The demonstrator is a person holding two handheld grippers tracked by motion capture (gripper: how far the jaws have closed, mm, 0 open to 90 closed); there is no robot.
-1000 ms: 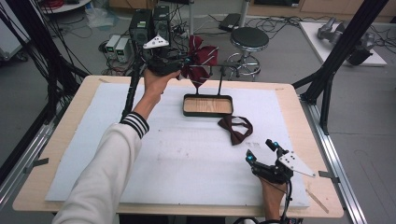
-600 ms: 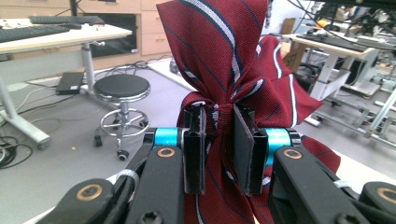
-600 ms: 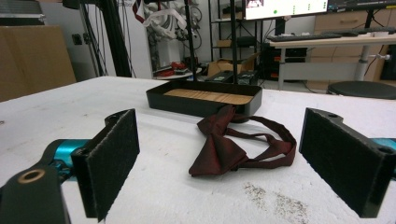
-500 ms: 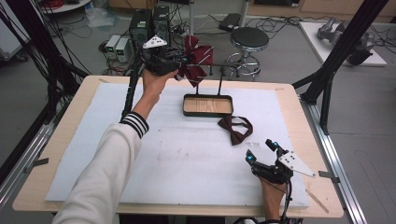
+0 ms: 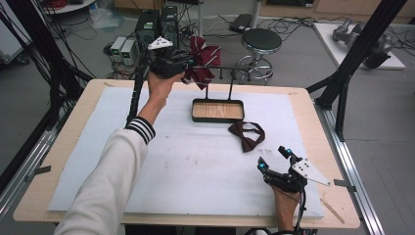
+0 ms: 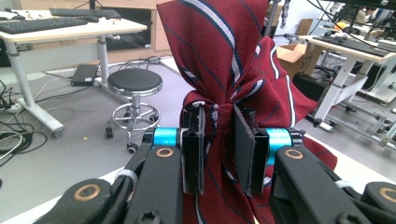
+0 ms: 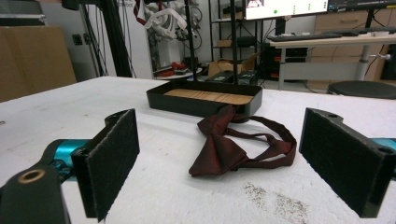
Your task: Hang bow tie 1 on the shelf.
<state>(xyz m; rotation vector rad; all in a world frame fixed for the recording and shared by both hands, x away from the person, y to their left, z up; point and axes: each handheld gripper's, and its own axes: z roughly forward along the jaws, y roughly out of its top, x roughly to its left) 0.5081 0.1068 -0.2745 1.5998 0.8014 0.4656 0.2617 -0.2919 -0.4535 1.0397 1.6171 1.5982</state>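
Observation:
A striped dark-red bow tie (image 5: 201, 66) (image 6: 233, 56) is held up at the left end of the black rack's top bar (image 5: 220, 67), with my left gripper (image 5: 182, 64) (image 6: 218, 149) shut on its knot. The rack stands in a black tray with a wooden floor (image 5: 218, 110) (image 7: 205, 99). A plain dark-red bow tie (image 5: 247, 135) (image 7: 233, 147) lies flat on the white mat, right of the tray. My right gripper (image 5: 274, 159) (image 7: 224, 163) rests open near the table's front right, its jaws wide apart and pointing at that tie from a short distance.
The white mat (image 5: 186, 161) covers most of the wooden table (image 5: 318, 127). Black frame posts (image 5: 357, 54) rise at both sides. A round stool (image 5: 261, 41) and electronics boxes (image 5: 147, 29) stand on the floor beyond the far edge.
The left gripper has shifted the striped bow tie slightly left and up along the rack's bar. The right gripper has stayed put.

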